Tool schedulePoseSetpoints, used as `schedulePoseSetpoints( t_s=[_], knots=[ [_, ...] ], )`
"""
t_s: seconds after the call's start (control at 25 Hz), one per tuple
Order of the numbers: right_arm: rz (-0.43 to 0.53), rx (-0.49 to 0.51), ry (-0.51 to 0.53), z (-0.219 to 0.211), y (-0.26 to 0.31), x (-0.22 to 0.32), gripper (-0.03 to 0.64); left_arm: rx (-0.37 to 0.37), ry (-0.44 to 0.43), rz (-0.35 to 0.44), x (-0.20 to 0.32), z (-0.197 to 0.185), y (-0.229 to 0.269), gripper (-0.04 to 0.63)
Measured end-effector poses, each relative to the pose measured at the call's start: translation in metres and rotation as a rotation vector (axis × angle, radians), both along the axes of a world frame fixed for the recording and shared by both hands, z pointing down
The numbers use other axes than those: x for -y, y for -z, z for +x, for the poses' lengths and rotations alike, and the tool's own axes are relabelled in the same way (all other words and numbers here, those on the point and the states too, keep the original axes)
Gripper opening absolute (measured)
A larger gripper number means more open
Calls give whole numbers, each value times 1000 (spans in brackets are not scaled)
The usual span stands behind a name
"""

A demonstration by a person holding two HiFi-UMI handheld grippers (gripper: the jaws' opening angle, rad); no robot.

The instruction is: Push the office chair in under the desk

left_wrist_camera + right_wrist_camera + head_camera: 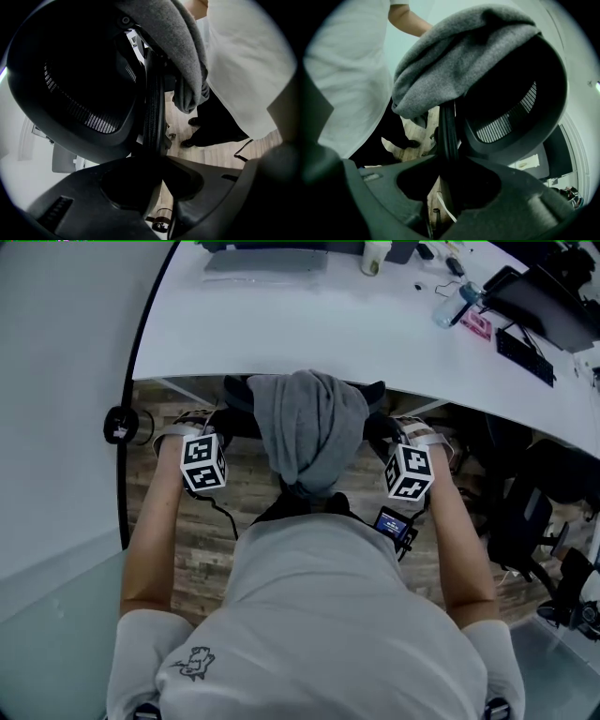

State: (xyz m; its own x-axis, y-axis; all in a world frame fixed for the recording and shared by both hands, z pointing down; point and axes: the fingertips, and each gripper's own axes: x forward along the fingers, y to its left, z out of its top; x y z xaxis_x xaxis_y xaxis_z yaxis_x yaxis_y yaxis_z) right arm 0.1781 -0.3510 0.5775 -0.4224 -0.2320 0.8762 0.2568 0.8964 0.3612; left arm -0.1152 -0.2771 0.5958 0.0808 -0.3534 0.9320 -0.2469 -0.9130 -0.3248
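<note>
Our left tongs (157, 161) and right tongs (447, 164) each clench a side edge of the office chair (84, 93), black and mesh-backed, with a grey garment (309, 418) draped over its top. Only the head view shows its back right at the white bench (309, 324) edge.

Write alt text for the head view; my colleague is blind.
Seen from above, the left gripper and right gripper clamp either side of a chair draped with a grey sweater, right at the edge of a white desk.
</note>
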Motion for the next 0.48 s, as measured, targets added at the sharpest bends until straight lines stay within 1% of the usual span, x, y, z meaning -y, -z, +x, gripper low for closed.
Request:
schedulePoseSetpoints(
  t_s=[0.2,0.48],
  knots=[
    [5,-17,-42,-18,0,27,138,-5,-36,11,35,-20,0,127],
    [10,-28,-84,-31,-1,60,140,-11,-68,24,73,-35,0,127]
  ],
)
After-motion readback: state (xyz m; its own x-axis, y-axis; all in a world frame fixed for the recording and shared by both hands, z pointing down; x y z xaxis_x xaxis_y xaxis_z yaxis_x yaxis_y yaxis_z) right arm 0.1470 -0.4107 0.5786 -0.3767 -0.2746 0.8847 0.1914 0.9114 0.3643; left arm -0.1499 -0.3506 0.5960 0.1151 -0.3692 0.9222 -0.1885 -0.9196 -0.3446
